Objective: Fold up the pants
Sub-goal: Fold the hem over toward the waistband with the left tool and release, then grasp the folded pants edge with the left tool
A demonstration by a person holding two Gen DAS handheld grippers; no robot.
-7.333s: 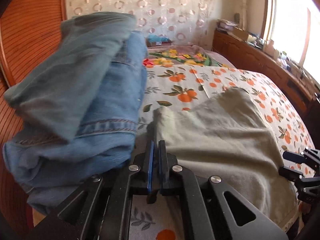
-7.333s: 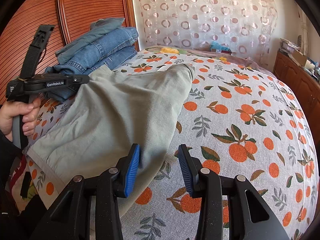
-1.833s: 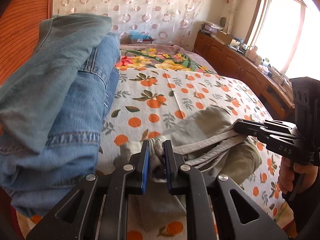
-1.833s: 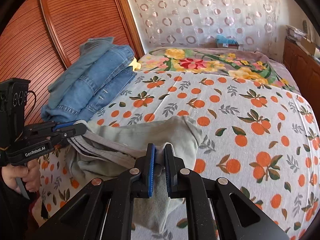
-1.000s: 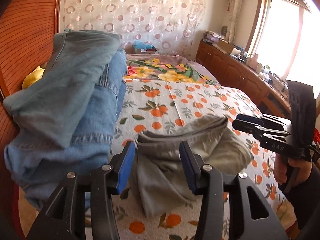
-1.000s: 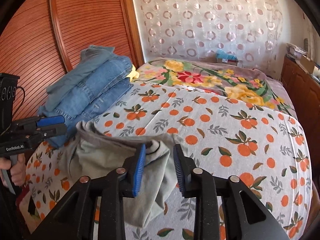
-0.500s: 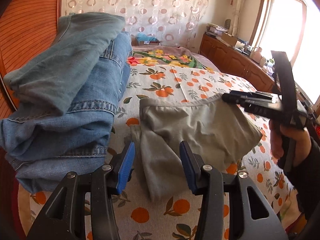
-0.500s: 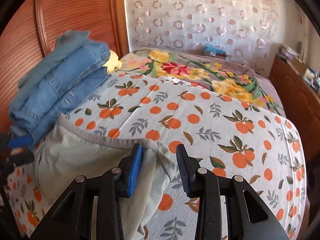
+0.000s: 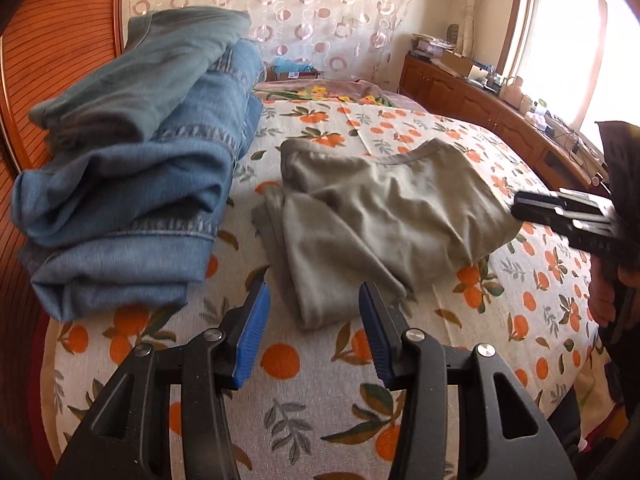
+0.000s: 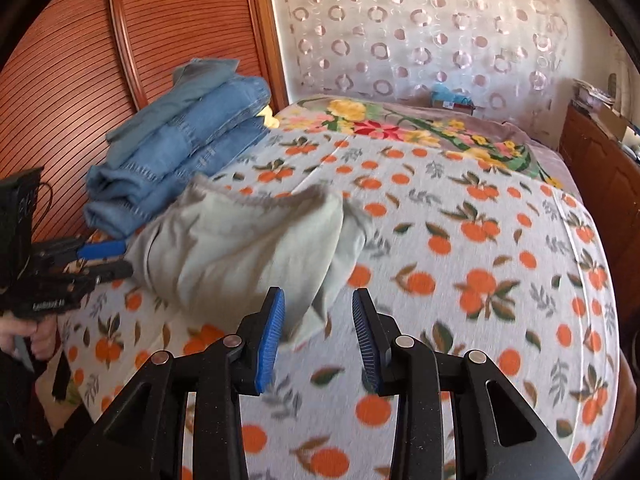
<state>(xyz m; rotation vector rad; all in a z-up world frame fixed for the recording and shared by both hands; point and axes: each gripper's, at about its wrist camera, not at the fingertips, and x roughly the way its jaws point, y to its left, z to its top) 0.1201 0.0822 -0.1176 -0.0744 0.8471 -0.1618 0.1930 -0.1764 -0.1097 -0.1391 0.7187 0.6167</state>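
While both grippers hang just short of the near edge of the pants, neither holds anything; the left gripper has its blue fingers parted fairly wide with only bedspread and the near hem of the pants showing between them, and the right gripper has its fingers somewhat narrower, also empty, with a corner of the cloth showing between them but not pressed by either.

The pants, a pale grey-green pair, lie on the bed, folded into a rough, rumpled packet; the waistband runs along the far side of the packet, and a loose flap sticks out from its near left corner toward the left gripper. Just to the left of the pants, near but seemingly not touching, sits a stack of folded jeans against the wooden wardrobe door; it looks like the pile of finished items, which would explain why the pants sit right beside it.

The fold appears mostly done; what remains, by the look of the uneven edges, is tidying the stray flap or one last fold. The open fingers suit that: free to pinch a fresh edge.

The right-wrist view is blurred, so fine creases there cannot be read.
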